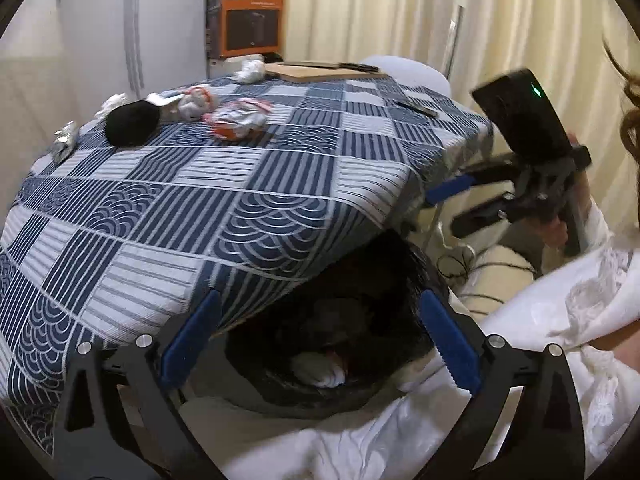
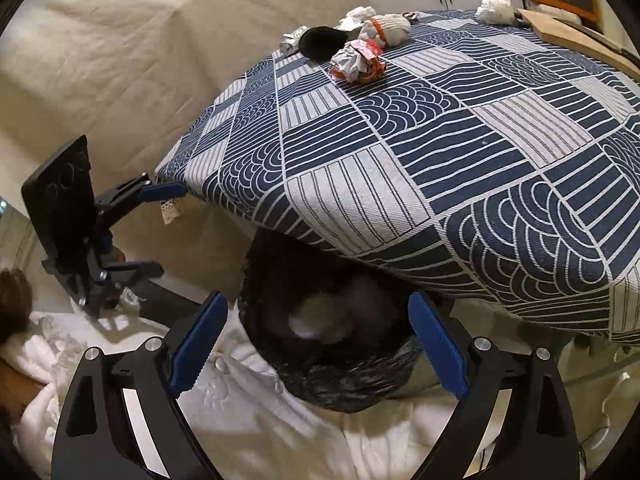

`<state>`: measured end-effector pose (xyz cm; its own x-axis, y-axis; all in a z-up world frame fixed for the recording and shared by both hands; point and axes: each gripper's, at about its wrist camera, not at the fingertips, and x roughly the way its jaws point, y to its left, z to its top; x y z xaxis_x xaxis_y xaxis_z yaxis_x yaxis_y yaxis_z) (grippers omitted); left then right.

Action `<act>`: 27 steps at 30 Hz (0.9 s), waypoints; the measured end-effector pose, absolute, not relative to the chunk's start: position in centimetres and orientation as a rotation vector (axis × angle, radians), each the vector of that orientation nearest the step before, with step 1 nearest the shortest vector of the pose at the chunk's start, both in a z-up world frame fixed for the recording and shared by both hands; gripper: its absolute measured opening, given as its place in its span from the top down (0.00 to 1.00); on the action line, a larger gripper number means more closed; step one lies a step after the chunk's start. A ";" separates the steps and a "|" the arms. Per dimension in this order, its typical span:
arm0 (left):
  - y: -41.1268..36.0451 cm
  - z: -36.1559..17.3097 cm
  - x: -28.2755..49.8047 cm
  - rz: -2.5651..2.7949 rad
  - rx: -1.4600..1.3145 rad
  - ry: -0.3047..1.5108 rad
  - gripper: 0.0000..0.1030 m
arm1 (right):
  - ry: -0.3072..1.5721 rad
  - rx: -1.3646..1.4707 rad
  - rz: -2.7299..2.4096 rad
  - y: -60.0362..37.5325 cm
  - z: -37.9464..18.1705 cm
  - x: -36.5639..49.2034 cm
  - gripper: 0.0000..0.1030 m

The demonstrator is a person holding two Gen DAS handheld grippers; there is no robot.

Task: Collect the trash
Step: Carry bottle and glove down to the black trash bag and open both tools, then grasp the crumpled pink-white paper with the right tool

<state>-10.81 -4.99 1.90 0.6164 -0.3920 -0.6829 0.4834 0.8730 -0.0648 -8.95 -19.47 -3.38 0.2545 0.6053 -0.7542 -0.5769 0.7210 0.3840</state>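
A bin lined with a black bag stands below the table's near edge, with white crumpled trash inside. My left gripper is open and empty above the bin. My right gripper is open and empty above it too; it also shows in the left wrist view. On the far part of the table lie crumpled red-and-white wrappers, a white wad, a black round object and foil scraps.
The table has a blue-and-white patterned cloth. A wooden board with a knife lies at the far edge. An orange box stands behind. Curtains hang at the back. The person's white clothing is near the bin.
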 end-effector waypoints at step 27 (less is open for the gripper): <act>0.8 3.1 -6.7 -0.287 0.066 0.645 0.06 | 0.731 -0.090 0.657 -15.3 1.8 -2.8 0.14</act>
<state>-6.71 0.75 3.13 0.7613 -0.2435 -0.6010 0.2843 0.9583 -0.0281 -2.84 -15.26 1.83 0.5550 0.5252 -0.6451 -0.5857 0.7974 0.1453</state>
